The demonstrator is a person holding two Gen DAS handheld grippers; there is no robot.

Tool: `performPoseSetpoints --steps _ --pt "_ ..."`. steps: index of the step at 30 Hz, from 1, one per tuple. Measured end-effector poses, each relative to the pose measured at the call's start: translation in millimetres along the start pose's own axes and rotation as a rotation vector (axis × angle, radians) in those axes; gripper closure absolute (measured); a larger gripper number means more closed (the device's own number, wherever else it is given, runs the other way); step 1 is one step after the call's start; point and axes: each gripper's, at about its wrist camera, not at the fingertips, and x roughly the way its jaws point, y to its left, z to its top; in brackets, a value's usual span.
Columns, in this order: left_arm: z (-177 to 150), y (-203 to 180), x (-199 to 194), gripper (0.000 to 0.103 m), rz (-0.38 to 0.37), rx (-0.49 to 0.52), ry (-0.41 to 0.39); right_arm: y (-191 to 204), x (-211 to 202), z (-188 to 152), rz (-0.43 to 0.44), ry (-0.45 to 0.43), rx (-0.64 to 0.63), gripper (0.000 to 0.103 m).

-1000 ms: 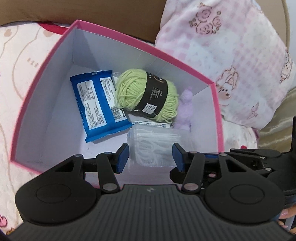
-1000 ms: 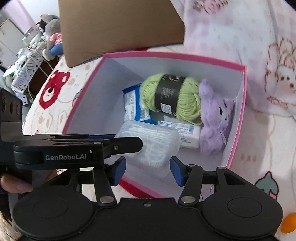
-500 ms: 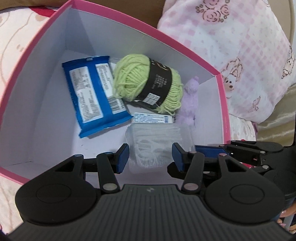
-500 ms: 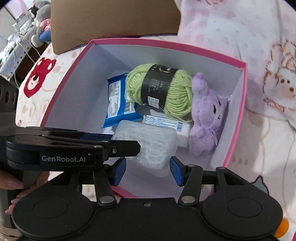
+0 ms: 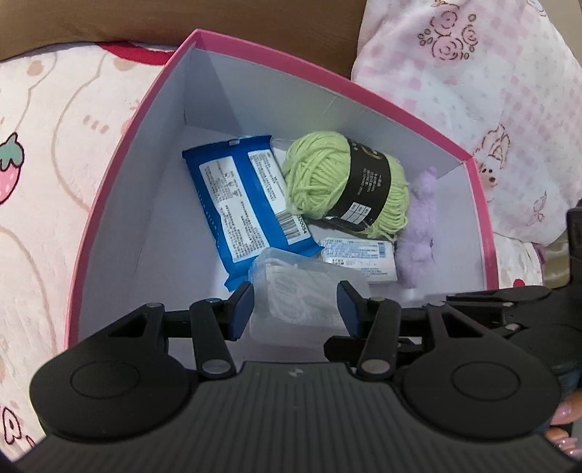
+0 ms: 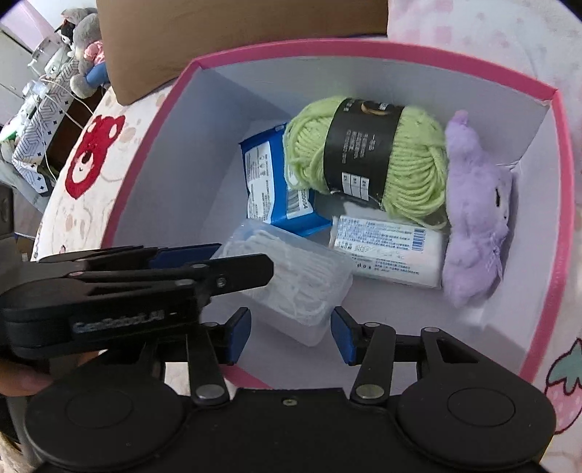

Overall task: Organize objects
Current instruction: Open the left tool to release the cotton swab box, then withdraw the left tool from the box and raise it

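A pink box [image 5: 145, 203] with white inner walls holds a blue packet [image 5: 240, 203], green yarn [image 5: 320, 178], a white packet [image 5: 358, 254] and a purple plush [image 5: 420, 233]. My left gripper [image 5: 294, 309] is shut on a clear plastic box [image 5: 294, 291] of white sticks, low inside the near part of the pink box. In the right wrist view the left gripper [image 6: 243, 260] reaches in from the left. The right gripper [image 6: 291, 334] hovers at the clear box's [image 6: 309, 276] near corner. Its jaws are closing, with that corner between them and the pads apart from it.
The pink box lies on a bedsheet [image 5: 36, 163] printed with strawberries and bears. A pink checked pillow [image 5: 473, 91] presses against its far right side. Brown cardboard [image 6: 236, 32] stands behind it. Stuffed toys [image 6: 83, 47] sit beyond the bed's left edge.
The right gripper has sunk closer to the pink box and its jaws have narrowed a little. The clear box has stayed between the left gripper's pads.
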Motion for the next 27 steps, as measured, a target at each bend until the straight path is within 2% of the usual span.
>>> performPoseSetpoints --steps 2,5,9,11,13,14,16,21,27 --pt "-0.4 0.5 1.6 0.055 0.005 -0.002 0.006 -3.6 3.9 -0.7 0.015 0.012 0.019 0.050" --pt "-0.8 -6.4 1.1 0.056 0.051 0.006 -0.019 -9.7 5.3 -1.0 0.056 0.019 0.038 0.052" --pt "-3.3 -7.6 3.0 0.056 0.049 0.017 -0.014 -12.8 4.4 -2.2 0.042 0.018 0.022 0.052" --pt "-3.6 -8.1 3.7 0.062 0.061 0.023 -0.017 -14.3 4.3 -1.9 0.036 0.009 0.019 0.054" --pt "-4.3 -8.3 5.0 0.083 0.026 0.039 -0.005 -12.4 4.6 -1.4 0.026 0.000 -0.004 0.056" --pt "-4.4 -7.0 6.8 0.086 -0.010 0.030 0.012 -12.2 4.4 -2.1 0.032 -0.002 -0.018 0.059" --pt "-5.0 -4.6 11.5 0.086 -0.039 0.013 0.027 -12.3 5.5 -1.9 0.034 -0.002 -0.018 0.060" --pt "-8.8 -11.1 16.4 0.086 0.032 0.047 0.012 -8.5 6.8 -1.5 -0.016 -0.023 -0.053 0.060" --pt "-7.7 -16.6 15.3 0.085 0.031 0.050 0.002 1.4 -17.7 -7.7 -0.067 -0.107 -0.150 0.059"
